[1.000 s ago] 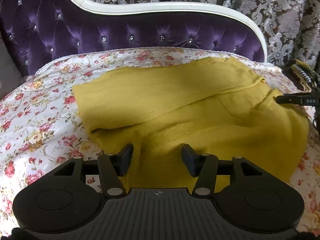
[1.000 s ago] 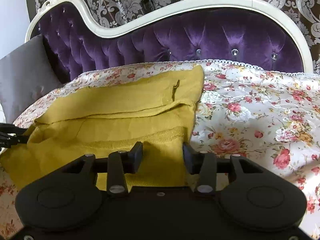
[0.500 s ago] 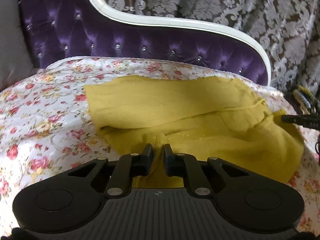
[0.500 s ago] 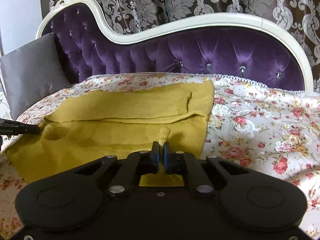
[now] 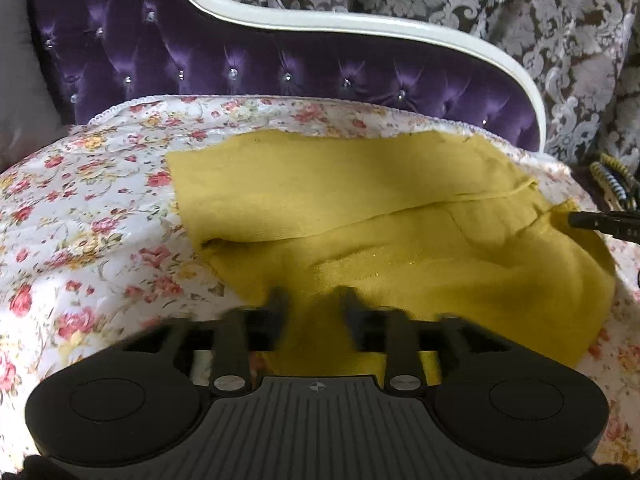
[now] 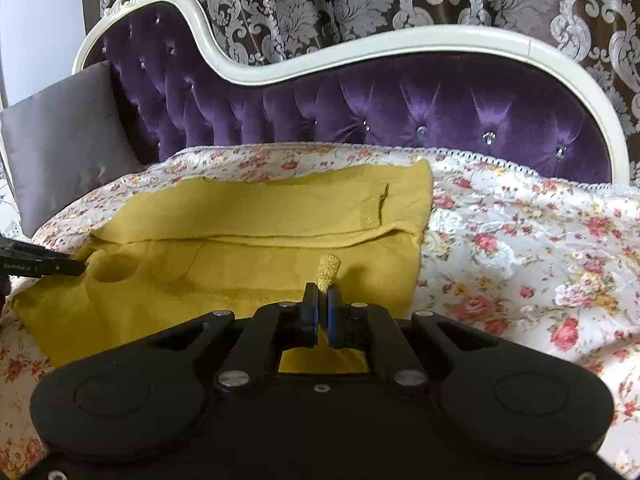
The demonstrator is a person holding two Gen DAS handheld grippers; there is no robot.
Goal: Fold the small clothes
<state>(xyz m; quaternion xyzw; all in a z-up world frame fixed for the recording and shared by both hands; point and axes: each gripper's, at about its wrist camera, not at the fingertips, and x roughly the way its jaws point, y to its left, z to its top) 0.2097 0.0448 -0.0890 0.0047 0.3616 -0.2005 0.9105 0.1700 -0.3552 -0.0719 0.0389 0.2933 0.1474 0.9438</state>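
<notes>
1. One fold looked done already: the yellow garment point(image 5: 360, 216) lay spread on the floral bedspread point(image 5: 80, 240) of the bed, its far part doubled over toward me with a long crease running across.
2. On the left, my left gripper point(image 5: 314, 302) hovered at the garment's near hem, jaws apart with cloth between them but, as far as the blurred view showed, not pinched.
3. On the right, my right gripper point(image 6: 322, 304) had its jaws nearly closed on a small tuft of the near hem, which stuck up above the pads.
4. Behind the bed stood the purple tufted headboard point(image 6: 360, 108), with a grey pillow point(image 6: 64, 140) at the left.
5. Left to do, I judged: grip on the left too, carry the near edge over, then smooth and halve it.
</notes>
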